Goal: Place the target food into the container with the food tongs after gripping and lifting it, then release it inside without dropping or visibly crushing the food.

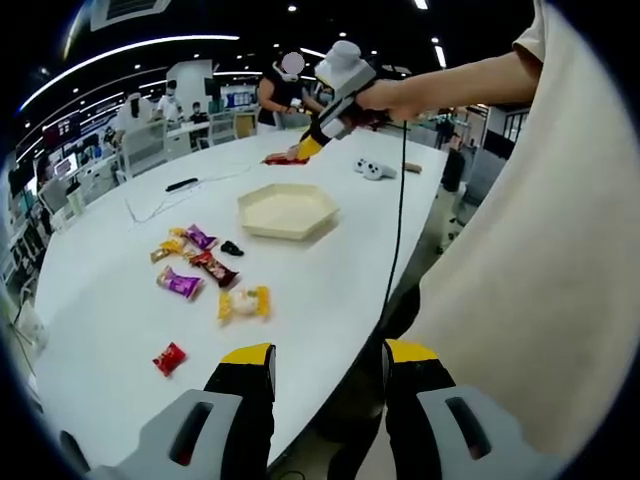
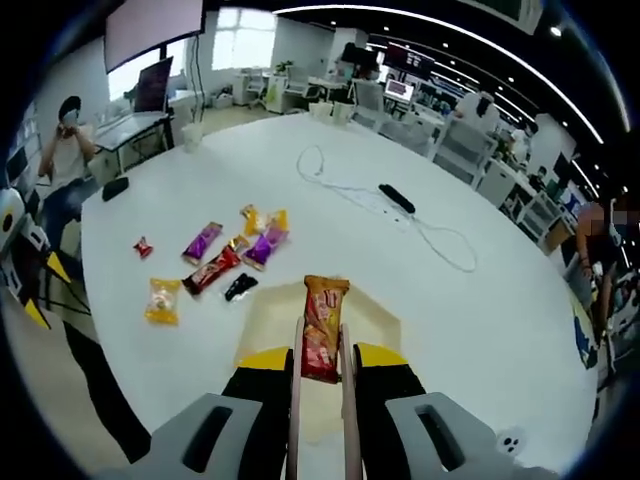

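Observation:
A red and orange snack pack is pinched between the metal tongs, above the cream hexagonal tray. My right gripper is shut on the tongs. In the left gripper view that right gripper hangs beyond the tray, with the snack pack at its tip. My left gripper stands open at the table's near edge with nothing between its jaws. Several wrapped snacks lie loose left of the tray: a purple one, a yellow one and a small red one.
A white cable and a black remote lie farther along the white table. A white controller sits past the tray. A person's pale shirt is close on the right. People stand at desks behind.

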A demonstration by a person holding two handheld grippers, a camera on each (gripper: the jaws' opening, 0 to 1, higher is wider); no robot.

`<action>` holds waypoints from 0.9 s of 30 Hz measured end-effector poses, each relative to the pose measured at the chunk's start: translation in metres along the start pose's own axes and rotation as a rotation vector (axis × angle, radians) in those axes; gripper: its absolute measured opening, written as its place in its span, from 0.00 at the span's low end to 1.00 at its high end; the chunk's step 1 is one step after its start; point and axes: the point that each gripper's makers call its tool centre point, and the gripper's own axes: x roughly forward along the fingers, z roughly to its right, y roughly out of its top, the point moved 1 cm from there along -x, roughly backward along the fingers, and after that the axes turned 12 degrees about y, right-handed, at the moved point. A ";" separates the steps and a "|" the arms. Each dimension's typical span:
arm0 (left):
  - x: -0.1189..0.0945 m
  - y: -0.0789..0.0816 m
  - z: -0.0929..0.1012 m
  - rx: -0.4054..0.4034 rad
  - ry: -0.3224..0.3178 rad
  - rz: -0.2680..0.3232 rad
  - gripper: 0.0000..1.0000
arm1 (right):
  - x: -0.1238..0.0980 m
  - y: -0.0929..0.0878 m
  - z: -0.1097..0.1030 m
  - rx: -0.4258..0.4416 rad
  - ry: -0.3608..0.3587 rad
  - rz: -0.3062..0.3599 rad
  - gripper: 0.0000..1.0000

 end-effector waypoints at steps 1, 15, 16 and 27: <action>0.000 0.000 0.000 0.000 0.000 0.001 0.42 | 0.000 0.000 -0.001 -0.001 0.001 -0.001 0.22; -0.001 -0.003 0.000 -0.012 0.005 -0.004 0.42 | -0.003 0.009 0.010 -0.032 -0.052 0.033 0.23; -0.001 -0.003 0.000 -0.010 0.004 -0.005 0.42 | -0.004 0.010 0.011 -0.037 -0.055 0.036 0.23; -0.001 -0.003 0.001 -0.010 0.005 -0.005 0.42 | -0.002 0.013 0.009 -0.032 -0.049 0.050 0.23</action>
